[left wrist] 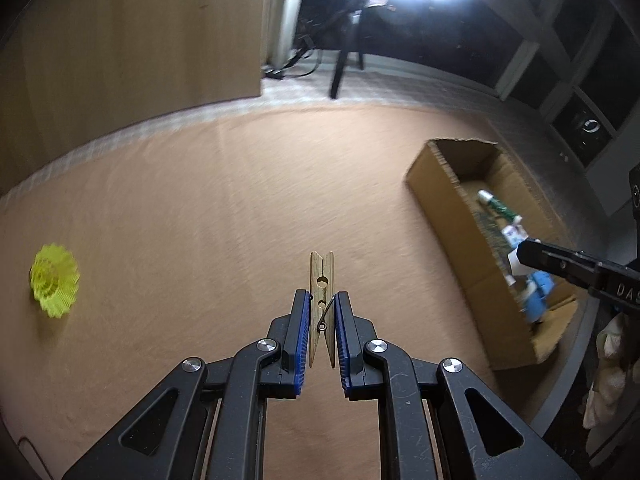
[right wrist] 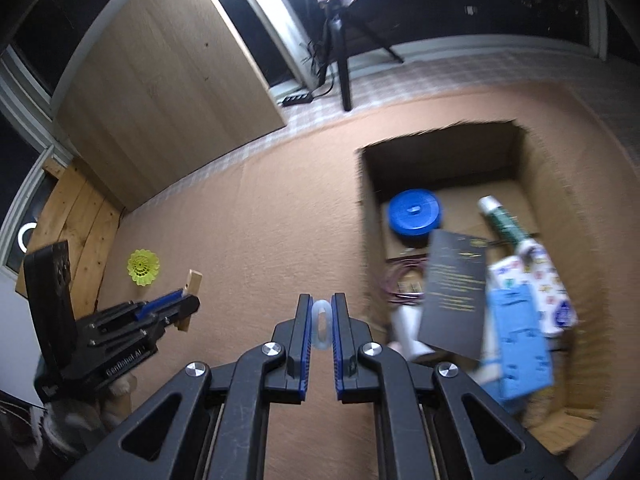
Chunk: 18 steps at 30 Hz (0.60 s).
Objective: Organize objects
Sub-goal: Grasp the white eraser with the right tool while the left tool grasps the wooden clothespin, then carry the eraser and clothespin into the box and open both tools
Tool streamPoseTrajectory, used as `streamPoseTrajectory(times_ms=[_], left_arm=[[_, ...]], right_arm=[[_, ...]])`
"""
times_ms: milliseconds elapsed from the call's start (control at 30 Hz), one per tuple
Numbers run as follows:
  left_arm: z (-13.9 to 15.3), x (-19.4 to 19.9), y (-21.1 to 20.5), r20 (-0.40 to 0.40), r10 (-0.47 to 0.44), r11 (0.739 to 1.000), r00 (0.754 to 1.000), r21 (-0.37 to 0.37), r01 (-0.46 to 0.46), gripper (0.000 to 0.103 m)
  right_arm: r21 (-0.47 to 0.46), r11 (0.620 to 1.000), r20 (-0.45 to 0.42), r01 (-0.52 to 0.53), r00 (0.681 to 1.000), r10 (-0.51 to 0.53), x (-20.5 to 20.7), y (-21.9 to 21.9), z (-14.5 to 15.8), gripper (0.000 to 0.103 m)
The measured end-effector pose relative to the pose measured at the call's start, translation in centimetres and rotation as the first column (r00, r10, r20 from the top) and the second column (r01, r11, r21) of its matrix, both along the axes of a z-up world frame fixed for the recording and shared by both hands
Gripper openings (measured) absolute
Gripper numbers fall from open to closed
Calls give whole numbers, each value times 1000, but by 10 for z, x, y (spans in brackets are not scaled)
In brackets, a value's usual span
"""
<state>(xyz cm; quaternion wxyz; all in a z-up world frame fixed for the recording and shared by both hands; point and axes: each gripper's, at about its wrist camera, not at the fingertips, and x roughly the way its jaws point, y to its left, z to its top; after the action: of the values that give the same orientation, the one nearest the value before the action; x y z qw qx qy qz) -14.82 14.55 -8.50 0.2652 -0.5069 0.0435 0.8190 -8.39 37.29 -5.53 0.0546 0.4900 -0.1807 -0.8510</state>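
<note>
I am holding a wooden clothespin [left wrist: 322, 304] in the left gripper [left wrist: 322, 308], whose jaws are nearly closed, the blue pads pressing on its flanks around the spring so that its front end is pointing away from me and its two legs are trailing back between the fingers; gripping it across the middle is keeping it from pivoting while I carry it. In the right gripper [right wrist: 321, 312] I am pinching a small translucent oval ring [right wrist: 321, 322], jaws almost fully closed on its sides, so it is standing upright in the gap and cannot slip through. Both pieces are hanging clear above the tan cloth [left wrist: 200, 200], not touching it. The cardboard box [right wrist: 560, 184] is sitting open to the right, and it is already holding a blue round lid [right wrist: 414, 212], a green tube [right wrist: 502, 218], a dark card [right wrist: 456, 288], a light blue packet [right wrist: 520, 344] and a coil of purple cord [right wrist: 400, 284], so I am judging it to be the collecting place for both items. A yellow shuttlecock [left wrist: 54, 280] is lying alone at the far left of the cloth, well apart from the box, and I am reckoning it will need fetching afterwards. From the right camera the box mouth is lying just beside my fingers.
</note>
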Motion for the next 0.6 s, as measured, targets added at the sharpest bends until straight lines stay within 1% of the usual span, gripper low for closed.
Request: streamPoseTrajectory(times_ms=[100,400,600], left_arm=[[8,2,20,-12,-32,999,999,6,32,13],[23,10,88,-28,-138,990,990,22,139,13],[25,15,130,-16,-192,981,981,38,192,13]], right_arm=[[30,999,-11,25,1000,-25,11,14,5,8],[66,993,-13,97,995,-96,36,55,7,8],[84,987,-10,133,991,-133,51,77,5,8]])
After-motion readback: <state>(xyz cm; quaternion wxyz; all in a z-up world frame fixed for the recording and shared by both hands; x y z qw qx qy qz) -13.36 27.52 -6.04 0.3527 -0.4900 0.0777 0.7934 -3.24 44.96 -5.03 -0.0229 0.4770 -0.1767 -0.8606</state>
